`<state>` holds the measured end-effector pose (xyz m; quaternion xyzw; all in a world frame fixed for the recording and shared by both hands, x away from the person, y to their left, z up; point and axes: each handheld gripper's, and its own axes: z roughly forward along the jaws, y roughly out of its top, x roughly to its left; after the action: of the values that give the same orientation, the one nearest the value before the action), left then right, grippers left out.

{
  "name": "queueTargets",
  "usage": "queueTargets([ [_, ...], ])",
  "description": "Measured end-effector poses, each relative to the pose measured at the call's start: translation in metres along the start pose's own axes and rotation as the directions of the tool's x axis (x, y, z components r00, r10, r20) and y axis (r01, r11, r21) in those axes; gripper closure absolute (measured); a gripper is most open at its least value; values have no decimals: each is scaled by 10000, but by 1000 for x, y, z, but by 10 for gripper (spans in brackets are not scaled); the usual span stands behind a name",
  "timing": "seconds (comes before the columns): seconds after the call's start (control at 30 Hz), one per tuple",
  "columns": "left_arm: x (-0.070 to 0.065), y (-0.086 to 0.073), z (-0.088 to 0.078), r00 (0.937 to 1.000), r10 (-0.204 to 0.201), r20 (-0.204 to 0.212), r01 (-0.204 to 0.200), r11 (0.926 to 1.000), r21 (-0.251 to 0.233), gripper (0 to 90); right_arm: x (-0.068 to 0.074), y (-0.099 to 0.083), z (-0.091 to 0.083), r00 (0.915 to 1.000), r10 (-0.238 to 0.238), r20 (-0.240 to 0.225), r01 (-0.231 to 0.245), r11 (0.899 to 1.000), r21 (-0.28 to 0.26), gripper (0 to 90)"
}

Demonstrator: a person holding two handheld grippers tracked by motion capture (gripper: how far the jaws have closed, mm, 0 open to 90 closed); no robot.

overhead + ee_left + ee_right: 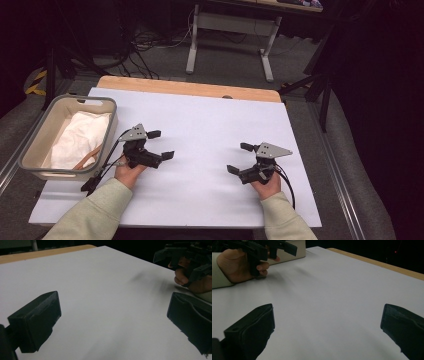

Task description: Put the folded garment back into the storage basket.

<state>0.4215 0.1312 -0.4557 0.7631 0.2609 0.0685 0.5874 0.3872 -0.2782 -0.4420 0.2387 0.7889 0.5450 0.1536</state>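
Both tongs, left [161, 145] and right [239, 158], rest jaws apart and empty on the white worktop [200, 125]; nearest work, a basket [111, 125] with white cloth [82, 137], sits just left, so likely next a leftward reach.

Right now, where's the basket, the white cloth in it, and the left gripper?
basket [111, 106]: high view, on its right rim.
white cloth [80, 135]: high view, on its middle folds.
left gripper [161, 144]: high view, between its open jaw tips.

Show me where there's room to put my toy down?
The white sheet is bare between the left gripper and the right gripper, and up to the wooden edge. The left side is crowded: the basket holds a cloth.
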Motion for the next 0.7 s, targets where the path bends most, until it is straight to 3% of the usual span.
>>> queueTargets([
  [0.27, -10, 1, 5, 9954, 957, -58, -954, 9948, 343, 5, 1, -2, 3, 9999, -46, -157, 48, 9999, 132, 0],
  [0.7, -5, 0, 2, 9997, 232, -58, -230, 9992, 338, 5, -2, -2, 3, 9999, 123, -79, -122, 9999, 112, 0],
])
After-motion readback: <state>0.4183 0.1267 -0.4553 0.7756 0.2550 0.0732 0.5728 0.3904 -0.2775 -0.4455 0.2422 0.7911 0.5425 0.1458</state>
